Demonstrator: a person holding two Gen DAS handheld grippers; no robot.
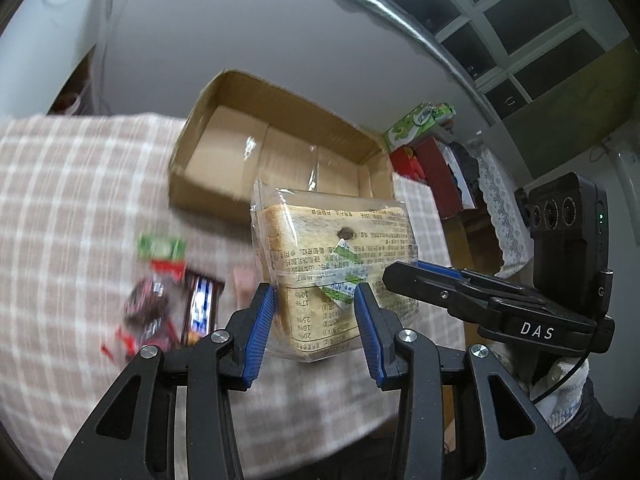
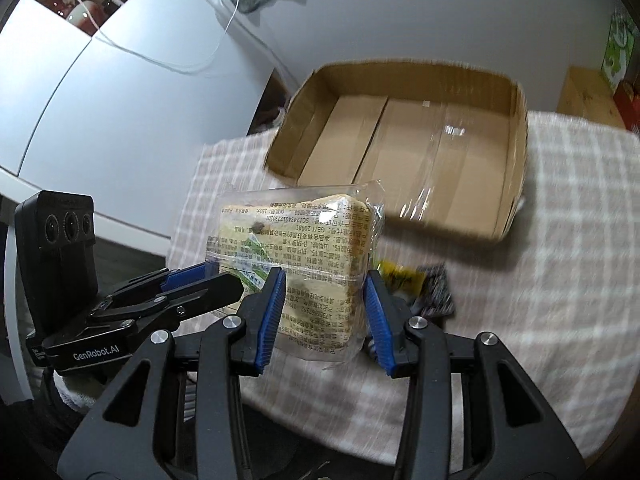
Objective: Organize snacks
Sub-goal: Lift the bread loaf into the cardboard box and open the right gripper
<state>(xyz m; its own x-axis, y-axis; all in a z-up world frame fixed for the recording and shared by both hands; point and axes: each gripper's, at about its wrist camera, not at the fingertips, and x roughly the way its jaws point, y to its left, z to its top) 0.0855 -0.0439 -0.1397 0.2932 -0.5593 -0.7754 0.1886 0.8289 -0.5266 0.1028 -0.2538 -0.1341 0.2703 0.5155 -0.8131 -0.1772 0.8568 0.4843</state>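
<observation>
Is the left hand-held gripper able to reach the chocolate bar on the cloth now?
Probably not: the left hand-held gripper is clamped on the bread bag, shared with the right one; chocolate bar lies clear.

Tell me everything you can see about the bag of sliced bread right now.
The bag of sliced bread is a clear plastic pack of pale toast slices, printed with dense black text and a nutrition table, with a green-and-white sticker. It appears lifted off the checked tablecloth, held from both sides: the left hand-held gripper and right hand-held gripper each clamp it between blue pads. It hangs in front of the open, apparently empty cardboard box.
</observation>
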